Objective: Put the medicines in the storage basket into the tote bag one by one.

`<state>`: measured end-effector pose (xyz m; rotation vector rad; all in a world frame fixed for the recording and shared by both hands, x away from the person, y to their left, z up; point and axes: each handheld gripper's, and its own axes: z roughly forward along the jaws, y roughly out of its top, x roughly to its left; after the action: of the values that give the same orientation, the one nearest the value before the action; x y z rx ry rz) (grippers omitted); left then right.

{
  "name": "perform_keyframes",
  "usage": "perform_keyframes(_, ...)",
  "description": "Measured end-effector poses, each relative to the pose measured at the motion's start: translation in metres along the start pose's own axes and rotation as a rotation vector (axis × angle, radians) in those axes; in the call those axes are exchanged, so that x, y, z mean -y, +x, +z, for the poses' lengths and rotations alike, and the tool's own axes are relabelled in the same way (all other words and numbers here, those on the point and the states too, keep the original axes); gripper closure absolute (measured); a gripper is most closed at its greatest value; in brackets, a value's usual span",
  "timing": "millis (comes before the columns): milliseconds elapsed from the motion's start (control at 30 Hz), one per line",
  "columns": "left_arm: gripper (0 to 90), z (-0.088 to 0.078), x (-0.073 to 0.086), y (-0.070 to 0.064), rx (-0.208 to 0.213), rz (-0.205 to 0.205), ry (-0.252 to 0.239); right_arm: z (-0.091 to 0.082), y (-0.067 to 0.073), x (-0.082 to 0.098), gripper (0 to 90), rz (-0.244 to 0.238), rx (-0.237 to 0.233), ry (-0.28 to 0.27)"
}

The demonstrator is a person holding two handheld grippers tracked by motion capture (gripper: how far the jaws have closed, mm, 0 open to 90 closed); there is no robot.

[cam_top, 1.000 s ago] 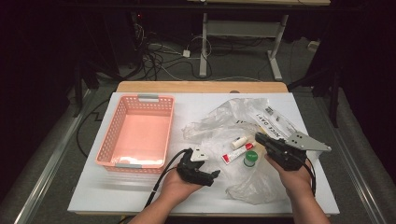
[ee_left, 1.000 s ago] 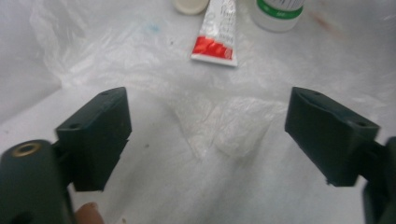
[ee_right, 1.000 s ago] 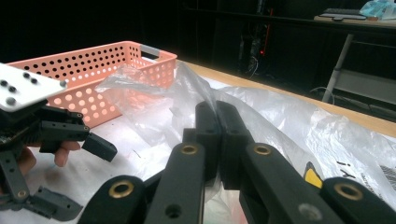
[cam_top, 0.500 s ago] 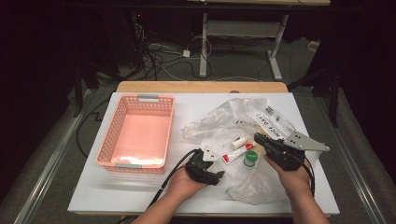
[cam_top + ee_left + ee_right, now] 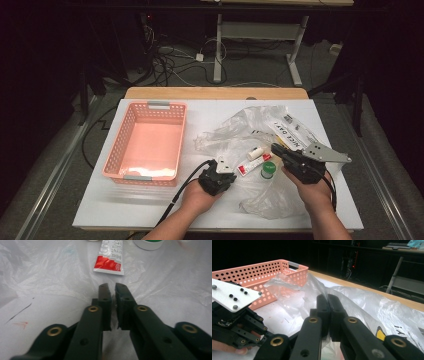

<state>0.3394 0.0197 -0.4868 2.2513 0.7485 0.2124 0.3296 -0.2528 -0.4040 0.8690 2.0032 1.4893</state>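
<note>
The clear plastic bag (image 5: 250,145) lies crumpled across the table's right half, with a red-and-white tube (image 5: 248,166) and a green-lidded jar (image 5: 268,170) on or under it. The left gripper (image 5: 112,288), jaws just closed, pinches a fold of film near the front edge. The right gripper (image 5: 327,300) is clamped on film too. Judgement: lift both evenly, keeping the film taut so contents stay controlled, away from the pink basket (image 5: 148,145).
</note>
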Motion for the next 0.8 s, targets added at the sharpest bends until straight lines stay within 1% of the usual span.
perform_keyframes(33,88.0,0.0,0.0,0.0,0.001,-0.001,-0.001,0.0,0.0,0.0,89.2,-0.001,0.0,0.0)
perform_keyframes(133,88.4,0.0,0.0,0.002,0.013,-0.016,-0.006,-0.002,0.0,0.001,89.2,0.002,0.004,0.001)
perform_keyframes(200,88.4,-0.001,0.001,0.001,0.007,-0.006,-0.008,-0.003,-0.001,0.001,89.3,0.005,0.0,0.0)
perform_keyframes(267,88.5,-0.002,0.002,0.001,0.008,-0.012,-0.017,-0.004,-0.001,0.001,89.4,0.003,-0.004,0.0)
perform_keyframes(333,88.5,-0.006,0.004,0.003,0.012,-0.027,-0.056,-0.005,-0.001,0.001,89.4,-0.003,-0.005,-0.002)
perform_keyframes(400,88.5,-0.01,0.006,0.005,0.02,-0.041,-0.102,-0.005,-0.002,0.0,89.4,0.001,-0.004,-0.006)
perform_keyframes(433,88.5,-0.012,0.007,0.006,0.024,-0.043,-0.121,-0.006,-0.002,0.0,89.4,0.009,0.0,-0.01)
perform_keyframes(500,88.5,-0.016,0.008,0.006,0.031,-0.051,-0.157,-0.007,-0.003,0.0,89.4,0.004,-0.004,-0.013)
perform_keyframes(600,88.5,-0.024,0.006,0.003,0.019,-0.034,-0.211,-0.009,-0.004,0.0,89.4,0.009,-0.002,-0.017)
perform_keyframes(700,88.5,-0.033,0.004,0.0,0.009,-0.014,-0.255,-0.012,-0.004,-0.001,89.4,0.009,0.003,-0.026)
perform_keyframes(800,88.5,-0.042,0.002,-0.001,0.006,-0.005,-0.299,-0.014,-0.004,-0.003,89.3,0.007,0.006,-0.037)
